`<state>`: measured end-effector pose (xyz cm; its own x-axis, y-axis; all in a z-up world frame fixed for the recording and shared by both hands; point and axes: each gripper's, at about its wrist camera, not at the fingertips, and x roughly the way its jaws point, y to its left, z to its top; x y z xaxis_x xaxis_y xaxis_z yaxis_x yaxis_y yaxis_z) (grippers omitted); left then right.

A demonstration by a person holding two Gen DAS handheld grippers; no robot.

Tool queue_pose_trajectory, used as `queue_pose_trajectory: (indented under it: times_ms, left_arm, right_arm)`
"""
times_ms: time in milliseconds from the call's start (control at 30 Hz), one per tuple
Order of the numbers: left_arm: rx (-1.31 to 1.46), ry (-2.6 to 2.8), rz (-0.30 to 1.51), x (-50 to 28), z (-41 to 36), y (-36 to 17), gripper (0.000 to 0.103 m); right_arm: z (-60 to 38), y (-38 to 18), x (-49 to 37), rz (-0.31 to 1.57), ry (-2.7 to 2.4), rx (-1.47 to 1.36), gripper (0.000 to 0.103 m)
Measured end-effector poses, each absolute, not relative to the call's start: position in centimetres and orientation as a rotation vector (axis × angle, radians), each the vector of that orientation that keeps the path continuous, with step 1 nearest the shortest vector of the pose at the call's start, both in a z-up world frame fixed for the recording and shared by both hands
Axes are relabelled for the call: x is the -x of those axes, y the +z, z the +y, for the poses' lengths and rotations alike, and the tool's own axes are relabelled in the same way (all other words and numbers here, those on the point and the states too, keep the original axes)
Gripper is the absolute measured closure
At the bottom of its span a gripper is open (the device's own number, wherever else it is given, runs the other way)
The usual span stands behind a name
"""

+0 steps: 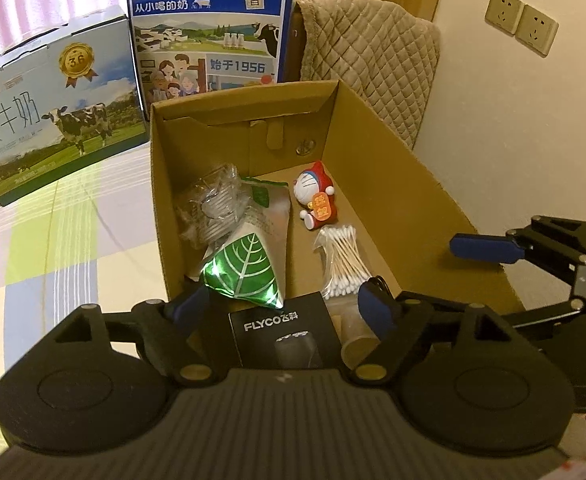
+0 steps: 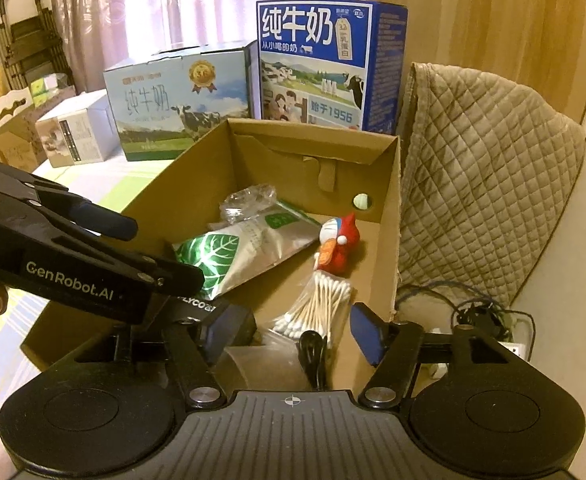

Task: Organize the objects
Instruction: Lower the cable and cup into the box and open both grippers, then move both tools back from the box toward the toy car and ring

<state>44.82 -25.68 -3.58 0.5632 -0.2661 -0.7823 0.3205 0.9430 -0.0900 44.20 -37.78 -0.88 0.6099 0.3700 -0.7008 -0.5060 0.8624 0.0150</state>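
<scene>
Brown cardboard box (image 1: 393, 184) fills the left wrist view's centre, holding a green leaf-print foil pouch (image 1: 245, 268), a bag of cotton swabs (image 1: 343, 262) and a red-hooded toy figure (image 1: 317, 200). The left gripper (image 1: 283, 306) gapes wide over a black FLYCO carton (image 1: 281, 328).

In the right wrist view, the right gripper (image 2: 289, 336) spreads wide and empty at lower centre, above the swabs.

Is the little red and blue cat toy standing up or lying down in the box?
Lying down. The cat toy rests tipped on the floor of the cardboard box, beside the cotton swabs.
</scene>
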Motion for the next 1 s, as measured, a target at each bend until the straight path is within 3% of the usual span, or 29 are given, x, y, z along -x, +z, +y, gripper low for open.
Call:
queue_pose_trajectory:
  times_ms: [1000]
  left_arm:
    - [-0.045, -0.309, 0.876, -39.1, -23.7, -0.5, 0.023]
  right_arm:
    - [-39.1, 2.1, -38.7, 0.723, 0.515, 0.118, 0.037]
